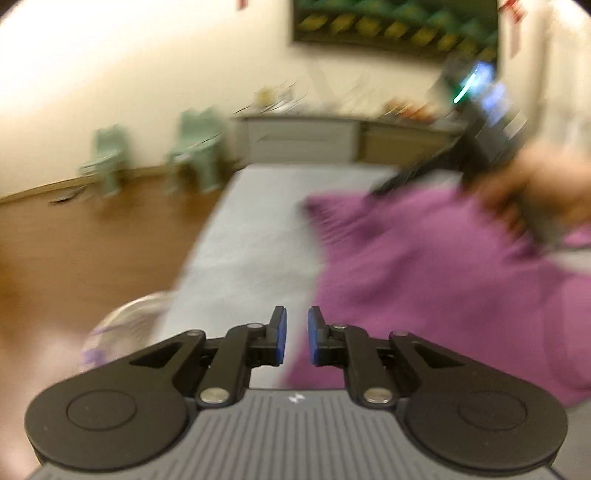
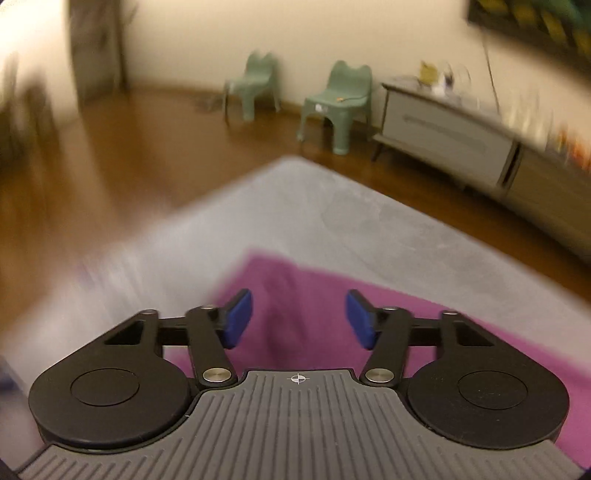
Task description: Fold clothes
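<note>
Wooden flooring (image 2: pixel 122 155) runs under a cream wall, where two small green chairs (image 2: pixel 338 107) stand side by side, and to their right a low grey cabinet (image 2: pixel 454 144) carries a blurred scatter of small items along its top; a dark framed picture (image 1: pixel 395 27) hangs on the wall above it. Nearer the cameras lies a grey padded surface (image 2: pixel 306 206), which may be a bed or a covered worktop; I cannot tell which. Just off its left edge, low in the left wrist view, sits a pale round thing (image 1: pixel 125 325) too blurred to name. The left tool (image 1: pixel 297 336) hangs over the near part of the grey surface with its blue pads (image 1: pixel 281 338) only a narrow gap apart and nothing between them; it has hold of nothing. Just to its right the purple garment (image 1: pixel 424 280) is spread over the right side of the grey surface, one corner reaching toward the middle. The right tool (image 2: pixel 299 319) hovers over the garment's near-left part, its jaws about half apart with bare purple cloth (image 2: pixel 295 295) showing in the gap, and the pads do not press on it. In the left wrist view that same tool appears as a dark smeared shape above the garment's far side, carried by a person's hand (image 1: pixel 535 192) at the right edge, with a small green light glowing on its body.
</note>
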Demonstrator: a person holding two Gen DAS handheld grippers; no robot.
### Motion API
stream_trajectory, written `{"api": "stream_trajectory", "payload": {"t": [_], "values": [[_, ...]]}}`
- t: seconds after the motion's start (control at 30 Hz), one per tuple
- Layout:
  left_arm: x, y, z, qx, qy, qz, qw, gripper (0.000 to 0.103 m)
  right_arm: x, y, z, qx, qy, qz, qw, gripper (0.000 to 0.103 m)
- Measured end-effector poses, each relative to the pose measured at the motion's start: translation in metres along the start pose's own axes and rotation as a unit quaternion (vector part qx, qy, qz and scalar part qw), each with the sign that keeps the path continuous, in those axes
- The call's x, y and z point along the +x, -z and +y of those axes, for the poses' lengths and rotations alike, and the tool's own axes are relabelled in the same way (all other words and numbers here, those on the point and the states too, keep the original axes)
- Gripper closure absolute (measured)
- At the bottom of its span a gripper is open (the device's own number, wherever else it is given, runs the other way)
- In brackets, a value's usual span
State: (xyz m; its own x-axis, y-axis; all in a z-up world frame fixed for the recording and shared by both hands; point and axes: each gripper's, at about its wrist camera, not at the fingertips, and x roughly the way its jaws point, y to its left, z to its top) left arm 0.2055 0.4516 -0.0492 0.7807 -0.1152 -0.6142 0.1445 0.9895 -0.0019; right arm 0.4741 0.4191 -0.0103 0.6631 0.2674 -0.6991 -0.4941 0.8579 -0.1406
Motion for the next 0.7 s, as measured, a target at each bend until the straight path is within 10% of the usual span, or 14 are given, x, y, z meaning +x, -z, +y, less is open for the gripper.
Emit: {"api": "stream_trajectory", "payload": {"t": [0.13,0.27,0.47,0.7], "values": [[0.031,0.003,-0.03,0.054,0.024,0.053,0.9969,0.087,0.043,0.011,0.023,-0.072,0.001,0.058,0.996,0.076],[0.046,0.009,-0.026,0.056,-0.009,0.106,0.9927,0.087,0.075,-0.017,0.015,-0.046,0.042,0.062,0.996,0.072],[0.034,0.003,-0.042,0.091,-0.059,0.092,0.9899,0.087,-0.001,-0.003,-0.08,0.165,-0.135,-0.043,0.976,0.049],[0.042,-0.001,-0.067,0.111,-0.032,0.093,0.989,0.086,-0.081,0.132,-0.207,0.191,0.042,0.002,0.981,0.051]]}}
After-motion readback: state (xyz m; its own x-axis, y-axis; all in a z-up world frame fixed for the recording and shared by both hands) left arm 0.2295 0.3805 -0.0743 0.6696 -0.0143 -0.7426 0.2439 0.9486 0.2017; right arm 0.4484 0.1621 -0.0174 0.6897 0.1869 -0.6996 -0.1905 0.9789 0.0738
